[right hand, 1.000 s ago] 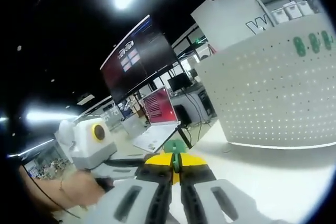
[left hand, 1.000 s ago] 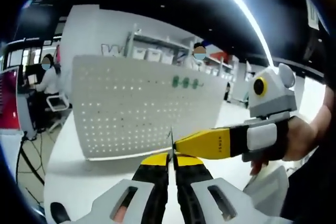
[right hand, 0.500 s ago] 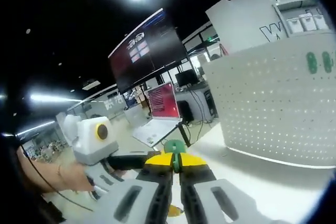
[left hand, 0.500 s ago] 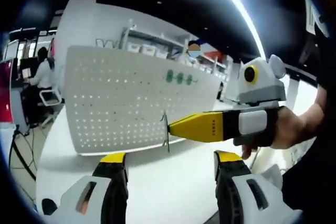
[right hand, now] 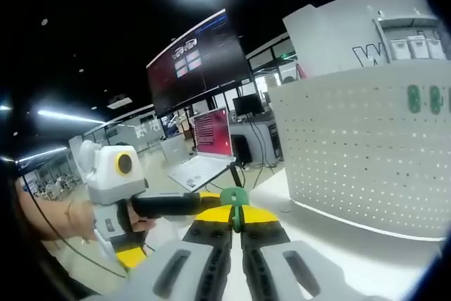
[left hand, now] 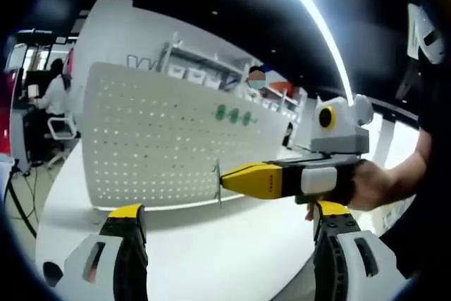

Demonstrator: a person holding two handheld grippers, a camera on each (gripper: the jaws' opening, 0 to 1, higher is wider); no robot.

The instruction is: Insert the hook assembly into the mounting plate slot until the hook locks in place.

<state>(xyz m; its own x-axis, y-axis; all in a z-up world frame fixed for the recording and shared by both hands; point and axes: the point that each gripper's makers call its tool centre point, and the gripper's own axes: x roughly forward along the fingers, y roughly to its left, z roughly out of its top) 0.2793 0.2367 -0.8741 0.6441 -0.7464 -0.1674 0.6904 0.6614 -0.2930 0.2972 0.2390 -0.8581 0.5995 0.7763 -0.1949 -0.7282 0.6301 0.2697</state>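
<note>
The white pegboard mounting plate [left hand: 151, 142] stands upright on the table [left hand: 232, 244], the left gripper [left hand: 229, 259] gapes wide, and the right gripper [left hand: 224, 179], clamped on the thin green hook [right hand: 233, 197] short of the plate, could let it twist and miss its slot.

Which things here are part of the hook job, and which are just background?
Job:
hook held by the right gripper
pegboard
left gripper, jaws apart

Background:
laptop
wall screen
shelves with bins
green tags on the pegboard
</note>
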